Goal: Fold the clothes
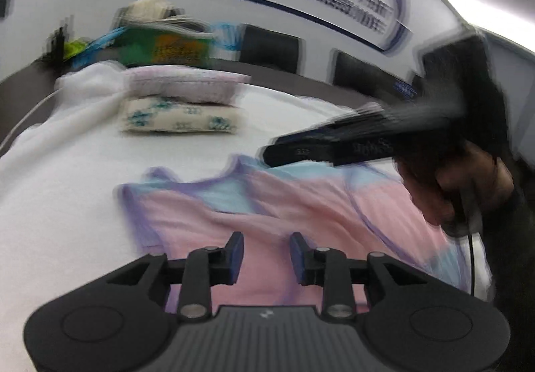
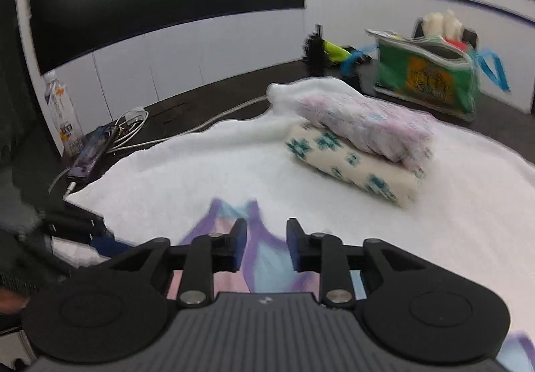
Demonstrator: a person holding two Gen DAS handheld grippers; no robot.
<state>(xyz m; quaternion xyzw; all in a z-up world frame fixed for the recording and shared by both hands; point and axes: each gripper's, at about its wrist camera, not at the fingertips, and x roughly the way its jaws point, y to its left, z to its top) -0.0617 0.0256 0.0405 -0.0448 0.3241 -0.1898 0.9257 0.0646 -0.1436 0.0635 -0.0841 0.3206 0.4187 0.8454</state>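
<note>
A pink garment (image 1: 254, 221) with light blue panels and purple trim lies spread on a white towel (image 1: 67, 191). My left gripper (image 1: 266, 246) hovers open just above its near part, nothing between the fingers. In the left wrist view the right gripper (image 1: 277, 154) comes in from the right, held by a hand (image 1: 451, 191), over the garment's far edge; it is blurred. In the right wrist view my right gripper (image 2: 266, 235) stands open above the garment's (image 2: 264, 265) purple-trimmed straps. Two folded pieces are stacked farther back: a pale pink one (image 2: 364, 127) on a cream one with teal flowers (image 2: 347, 168).
A green zip bag (image 2: 424, 77) and small bright items (image 2: 337, 52) stand behind the towel (image 2: 200, 178) on the dark table. At the left lie a phone (image 2: 90, 154) with white cables (image 2: 133, 124) and a bottle (image 2: 63, 114). Dark chairs (image 1: 269, 47) line the wall.
</note>
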